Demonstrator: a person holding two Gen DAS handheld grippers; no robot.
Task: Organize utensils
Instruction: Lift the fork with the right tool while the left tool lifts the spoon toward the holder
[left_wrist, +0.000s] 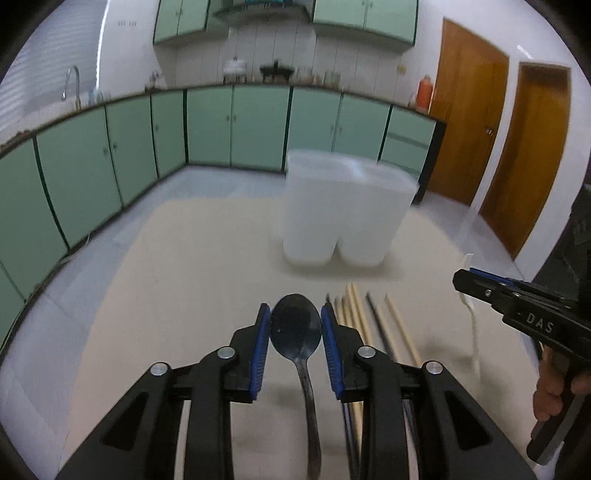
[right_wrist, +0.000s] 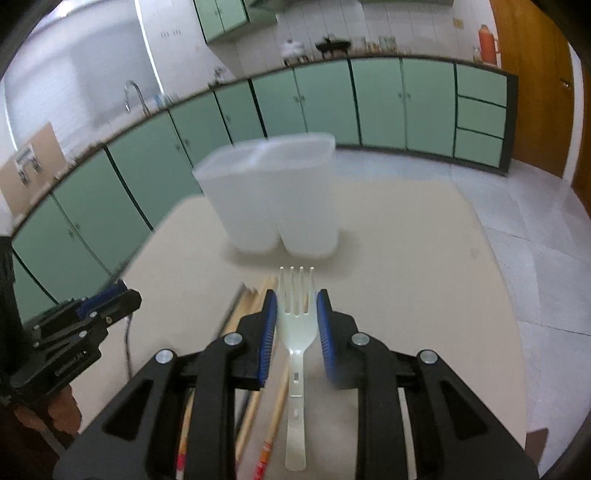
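Observation:
In the left wrist view my left gripper is shut on the bowl of a black spoon, whose handle trails back under the jaws, above the beige table. In the right wrist view my right gripper is shut on the head of a white plastic fork, tines pointing forward. A white two-compartment holder stands upright farther out on the table. Several chopsticks lie between the two grippers. Each view also shows the other gripper: the right gripper and the left gripper.
Green kitchen cabinets run along the far side, with wooden doors at the right. The tiled floor shows beyond the table's edges. A person's hand grips the right tool's handle.

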